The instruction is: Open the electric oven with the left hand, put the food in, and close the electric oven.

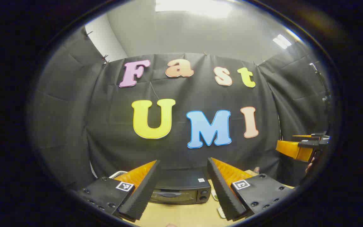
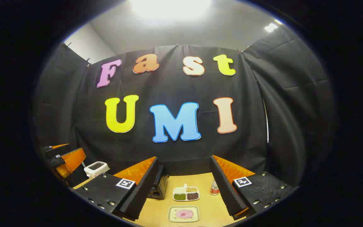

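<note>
Black electric oven (image 1: 178, 189), long side crosswise, door shut toward left gripper (image 1: 181, 186); both grippers, right gripper (image 2: 184, 186) included, gape empty above wooden table (image 2: 206, 208).

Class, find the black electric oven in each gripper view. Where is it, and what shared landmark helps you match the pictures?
Left gripper view: the black electric oven sits bottom centre, door facing us.
Right gripper view: its side peeks out at bottom, left of centre.
Shared landmark: the light wooden table it stands on.

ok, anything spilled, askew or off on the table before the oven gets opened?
Nothing stands out. The oven sits square with its door closed, the divided tray and the plate of food lie flat on the table, nothing spilled. Both grippers are open and empty.
</note>
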The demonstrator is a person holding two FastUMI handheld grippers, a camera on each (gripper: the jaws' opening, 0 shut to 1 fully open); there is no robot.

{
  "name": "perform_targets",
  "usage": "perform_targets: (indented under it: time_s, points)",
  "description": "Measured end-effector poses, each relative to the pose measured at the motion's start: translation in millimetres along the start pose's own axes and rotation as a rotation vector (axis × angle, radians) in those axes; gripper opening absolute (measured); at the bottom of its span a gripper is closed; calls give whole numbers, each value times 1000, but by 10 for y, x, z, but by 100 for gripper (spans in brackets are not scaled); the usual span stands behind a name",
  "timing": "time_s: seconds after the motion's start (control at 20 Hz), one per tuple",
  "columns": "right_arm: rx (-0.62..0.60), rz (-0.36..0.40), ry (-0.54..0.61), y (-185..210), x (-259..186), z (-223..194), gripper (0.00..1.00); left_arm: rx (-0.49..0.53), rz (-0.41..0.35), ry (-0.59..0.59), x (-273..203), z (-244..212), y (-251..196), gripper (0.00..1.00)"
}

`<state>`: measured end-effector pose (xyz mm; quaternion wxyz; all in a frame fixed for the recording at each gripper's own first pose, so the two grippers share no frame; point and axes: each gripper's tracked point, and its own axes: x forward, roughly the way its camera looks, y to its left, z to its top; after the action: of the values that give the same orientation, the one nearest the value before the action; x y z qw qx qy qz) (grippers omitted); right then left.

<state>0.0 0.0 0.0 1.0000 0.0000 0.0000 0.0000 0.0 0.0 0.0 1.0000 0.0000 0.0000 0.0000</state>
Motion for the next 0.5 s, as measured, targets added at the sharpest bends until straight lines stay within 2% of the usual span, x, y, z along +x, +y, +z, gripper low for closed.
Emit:
perform_targets:
  time_s: [0.1,0.2,0.5]
  points:
    - [14,1,4,-14,48,-2,98,3,-4,-3,26,1,-16,94]
    - [9,0,5,-34,92,1,98,9,-9,0,55,-20,-19,100]
    - [3,3,4,-5,160,15,98,-10,-12,13,179,-75,36,95]
